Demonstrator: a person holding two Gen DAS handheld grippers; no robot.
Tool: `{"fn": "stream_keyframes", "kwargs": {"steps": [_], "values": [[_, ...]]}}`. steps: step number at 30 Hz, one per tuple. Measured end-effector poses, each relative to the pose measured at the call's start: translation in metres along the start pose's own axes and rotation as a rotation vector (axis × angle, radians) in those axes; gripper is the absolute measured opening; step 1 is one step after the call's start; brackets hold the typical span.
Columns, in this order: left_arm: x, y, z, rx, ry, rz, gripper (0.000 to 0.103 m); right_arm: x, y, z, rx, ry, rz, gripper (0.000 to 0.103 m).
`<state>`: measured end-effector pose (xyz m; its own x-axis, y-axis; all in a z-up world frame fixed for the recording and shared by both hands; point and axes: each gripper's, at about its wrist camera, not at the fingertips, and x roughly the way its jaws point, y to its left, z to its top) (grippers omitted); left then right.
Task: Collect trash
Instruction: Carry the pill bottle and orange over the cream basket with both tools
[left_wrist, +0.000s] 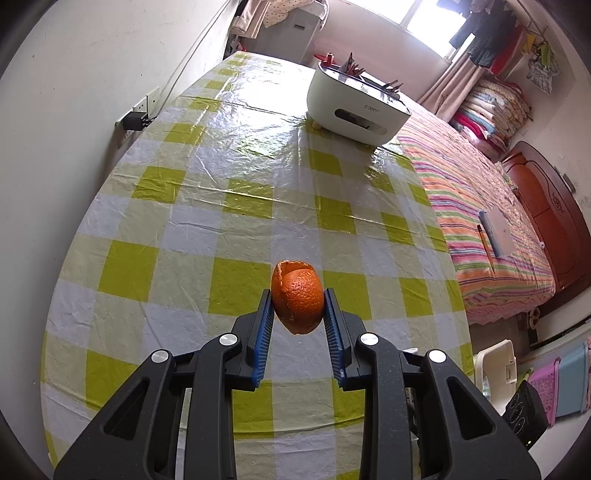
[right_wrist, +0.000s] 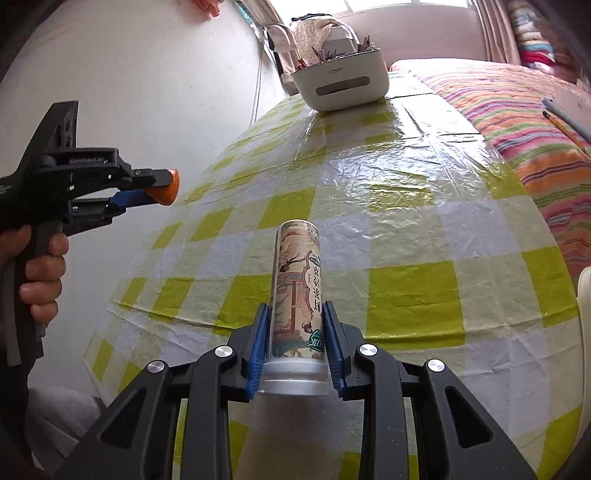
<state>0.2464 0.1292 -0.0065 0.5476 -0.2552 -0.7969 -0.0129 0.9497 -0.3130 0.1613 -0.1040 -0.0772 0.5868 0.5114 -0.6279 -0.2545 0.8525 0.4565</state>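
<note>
room: bedroom with a table (left_wrist: 207, 192) under a crinkly yellow-green and white checked plastic cloth, pushed up against a white wall, bright window at the far end
orange peel: a cupped piece of orange citrus peel (left_wrist: 297, 301), torn edge at the top, held up off the cloth, not touching it
left gripper: the black two-finger left gripper (left_wrist: 298, 306) with blue ribbed pads is clamped on the peel from both sides; in the right wrist view it shows side-on at the left edge (right_wrist: 162, 190), peel poking out of the tip, a person's hand (right_wrist: 42, 273) wrapped round its handle
can: a tall slim drink can (right_wrist: 298, 291) with a pale illustrated label and a white ringed end nearest the camera, pointing away from the camera over the cloth
right gripper: the matching black right gripper (right_wrist: 297, 332) with blue pads has the can pinched between them near its white end
bin: a white rounded tabletop trash bin (left_wrist: 354, 105) with small scraps sticking out of the top, sitting near the far end of the table, well apart from both grippers
beside the table: a bed with a pink, orange and green striped cover (left_wrist: 480, 221) runs along one side, a grey notebook (left_wrist: 496, 234) lying on it
wall: a socket with a black plug (left_wrist: 135, 120) next to the table
far corner: clothes hanging (left_wrist: 491, 40) by the window and folded blankets stacked (left_wrist: 487, 107) below them
</note>
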Motion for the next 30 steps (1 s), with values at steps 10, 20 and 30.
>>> {"fn": "stream_keyframes", "kwargs": {"steps": [10, 20, 30], "values": [[-0.007, -0.035, -0.016, 0.062, -0.016, -0.021, 0.026, -0.057, -0.021, 0.006, 0.035, -0.175, 0.016, 0.028], [-0.013, -0.078, -0.036, 0.146, -0.047, -0.072, 0.026, -0.087, -0.038, 0.003, 0.053, -0.243, 0.010, 0.028], [-0.010, -0.114, -0.058, 0.219, -0.043, -0.133, 0.026, -0.114, -0.054, -0.008, 0.065, -0.294, -0.023, 0.028]]}}
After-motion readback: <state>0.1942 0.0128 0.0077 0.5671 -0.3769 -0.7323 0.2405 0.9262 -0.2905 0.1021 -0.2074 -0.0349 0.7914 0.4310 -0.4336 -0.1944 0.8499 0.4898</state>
